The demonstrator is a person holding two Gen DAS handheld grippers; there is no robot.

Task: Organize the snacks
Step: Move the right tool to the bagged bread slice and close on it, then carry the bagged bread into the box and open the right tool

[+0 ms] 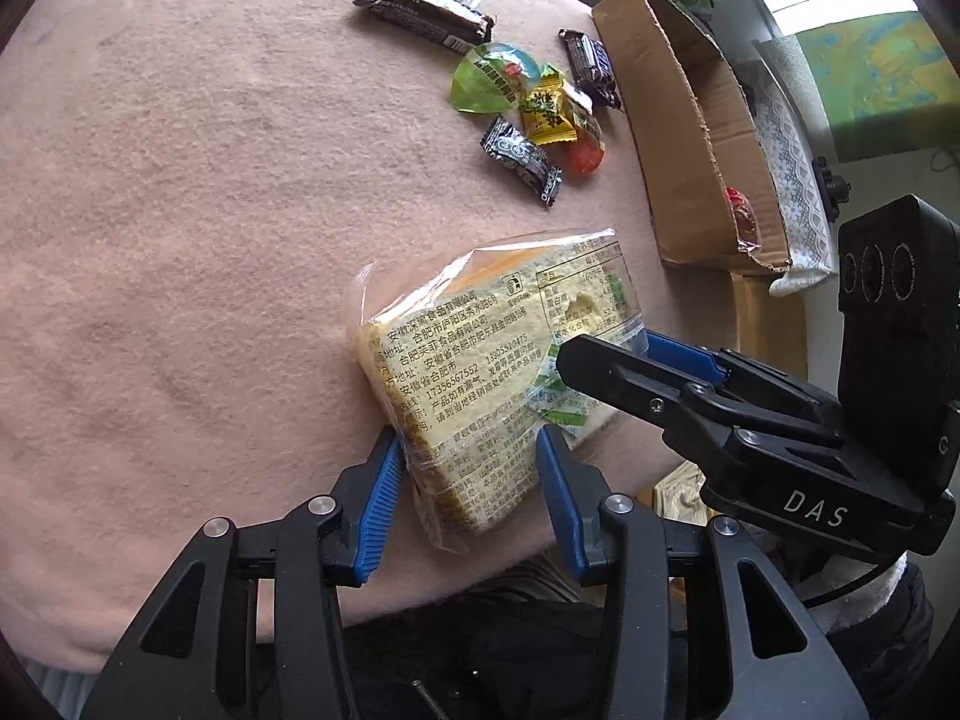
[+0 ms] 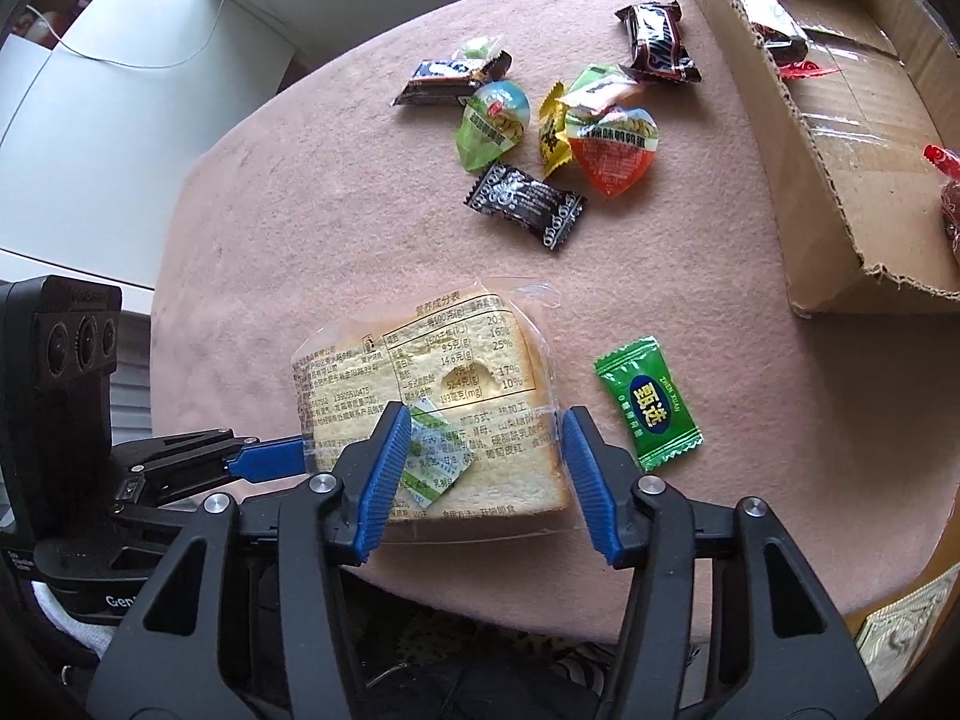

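Pale yellow cake slice in clear, black-printed wrapper (image 2: 444,396) lies on pink felt-covered desk (image 2: 300,228); green candy sachet (image 2: 648,403) carries yellow lettering.

The right gripper (image 2: 486,474) straddles the near end of a wrapped bread slice (image 2: 432,402) near the pink table's (image 2: 300,240) front edge; whether its pads press the wrapper is unclear. Just right lies 1 green candy (image 2: 648,402). A cardboard box (image 2: 840,138) occupies the far right corner.

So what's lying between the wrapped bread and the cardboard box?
Only a green candy on bare pink cloth, between bread and box, per the right wrist view.
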